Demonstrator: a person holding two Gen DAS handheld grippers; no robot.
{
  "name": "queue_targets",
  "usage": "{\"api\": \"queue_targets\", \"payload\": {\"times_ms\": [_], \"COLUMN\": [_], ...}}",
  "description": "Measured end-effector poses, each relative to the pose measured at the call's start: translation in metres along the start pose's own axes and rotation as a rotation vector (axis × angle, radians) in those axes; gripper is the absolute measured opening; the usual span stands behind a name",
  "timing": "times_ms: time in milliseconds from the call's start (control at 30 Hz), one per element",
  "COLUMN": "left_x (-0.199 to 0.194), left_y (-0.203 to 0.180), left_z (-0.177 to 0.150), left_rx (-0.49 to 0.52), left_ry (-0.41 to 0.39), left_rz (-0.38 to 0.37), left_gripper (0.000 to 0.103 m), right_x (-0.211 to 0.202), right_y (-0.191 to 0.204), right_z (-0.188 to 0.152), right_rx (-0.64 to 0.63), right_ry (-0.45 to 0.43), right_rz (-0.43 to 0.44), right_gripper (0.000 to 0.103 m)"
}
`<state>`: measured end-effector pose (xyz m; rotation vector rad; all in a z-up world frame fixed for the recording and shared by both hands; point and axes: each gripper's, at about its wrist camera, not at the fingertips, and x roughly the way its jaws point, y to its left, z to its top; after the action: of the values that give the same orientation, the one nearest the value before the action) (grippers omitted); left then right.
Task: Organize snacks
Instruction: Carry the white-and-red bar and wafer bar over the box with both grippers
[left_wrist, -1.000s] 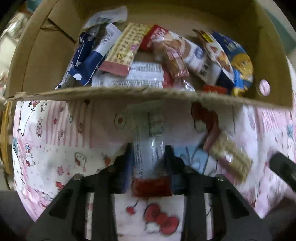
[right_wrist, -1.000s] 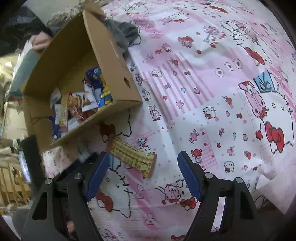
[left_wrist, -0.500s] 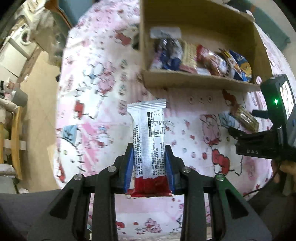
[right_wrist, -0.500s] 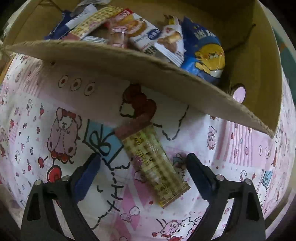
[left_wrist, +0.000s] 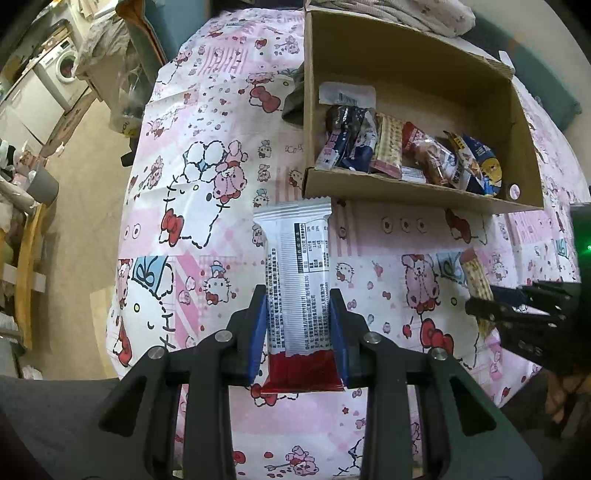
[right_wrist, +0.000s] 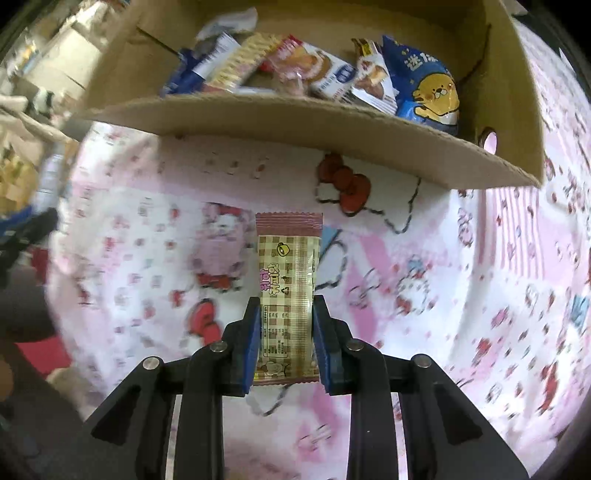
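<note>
Right gripper (right_wrist: 283, 341): jaws just closed across the lower half of a checked wafer packet (right_wrist: 287, 291). Left gripper (left_wrist: 298, 328): clenched on a white-and-red bar (left_wrist: 297, 291). Both wrappers look light, crinkly, slippery and crushable. Cardboard box (left_wrist: 406, 190) of snacks beyond.

A beige floor (left_wrist: 85, 155) lies left of the pink cartoon-print cloth (left_wrist: 192, 206), with a white washing machine (left_wrist: 61, 68) beyond.

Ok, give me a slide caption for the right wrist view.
Right hand-held gripper closing on a checkered snack bar over the pink cartoon cloth, cardboard box of snacks ahead.
</note>
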<state>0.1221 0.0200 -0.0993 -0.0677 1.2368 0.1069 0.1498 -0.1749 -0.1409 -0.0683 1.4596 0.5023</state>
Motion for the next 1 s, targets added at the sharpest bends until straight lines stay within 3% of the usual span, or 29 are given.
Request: {"api": "queue_targets", "payload": {"times_ms": [233, 333, 700, 1000], "left_x": [-0.02, -0.036, -0.071, -0.064], "left_y": [-0.003, -0.007, -0.022, -0.039], "left_z": [0.004, 0.012, 0.064, 0.098], "left_rx": [-0.014, -0.021, 0.053, 0.089], "left_ry": [-0.057, -0.103, -0.238, -0.261], "left_rz": [-0.03, -0.048, -0.045, -0.071], "left_gripper": [0.027, 0.028, 0.027, 0.027], "right_x": [-0.049, -0.067, -0.122, -0.136], "right_y": [0.005, 0.002, -0.005, -0.042], "right_z": [-0.024, -0.03, -0.003, 0.024], "right_rx": [0.035, 0.021, 0.032, 0.174], "right_ry": [-0.103, -0.163, -0.487, -0.614], "right_rz": [0.148, 0.155, 0.242, 0.299], "right_gripper": [0.028, 0.028, 0.028, 0.028]}}
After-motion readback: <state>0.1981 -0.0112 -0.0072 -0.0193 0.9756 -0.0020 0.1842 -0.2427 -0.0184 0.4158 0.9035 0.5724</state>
